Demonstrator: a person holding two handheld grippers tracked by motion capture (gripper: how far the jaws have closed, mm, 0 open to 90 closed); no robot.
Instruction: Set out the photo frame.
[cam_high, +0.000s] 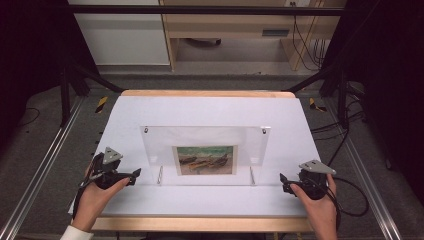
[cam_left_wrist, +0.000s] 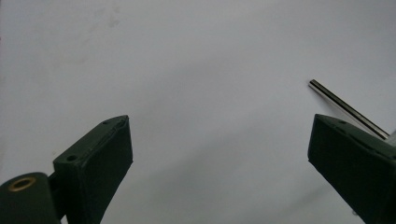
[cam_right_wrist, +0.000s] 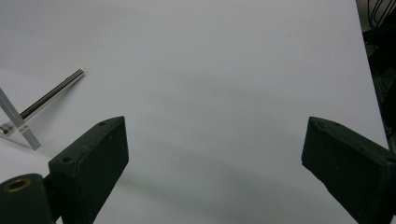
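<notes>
A clear acrylic picture frame (cam_high: 160, 142) stands slightly tilted in the middle of the white table top (cam_high: 210, 110), propped on two thin metal legs. It holds a small painting of boats (cam_high: 205, 160). My left gripper (cam_high: 136, 175) is left of the frame's lower corner, open and holding nothing. My right gripper (cam_high: 283, 182) is right of the frame, open as well. In the left gripper view the jaws (cam_left_wrist: 219, 140) stand wide apart over bare white surface, with one metal leg (cam_left_wrist: 348, 109) at right. In the right gripper view the gripper (cam_right_wrist: 215, 140) is open, with a leg (cam_right_wrist: 51, 95) and the acrylic edge (cam_right_wrist: 18, 122) at left.
The table has wooden strips at its near edge (cam_high: 200, 224) and far edge. Metal rails (cam_high: 40, 175) run along both sides on the floor. Cables (cam_high: 345, 135) lie on the floor at right, and a wooden cabinet stands behind.
</notes>
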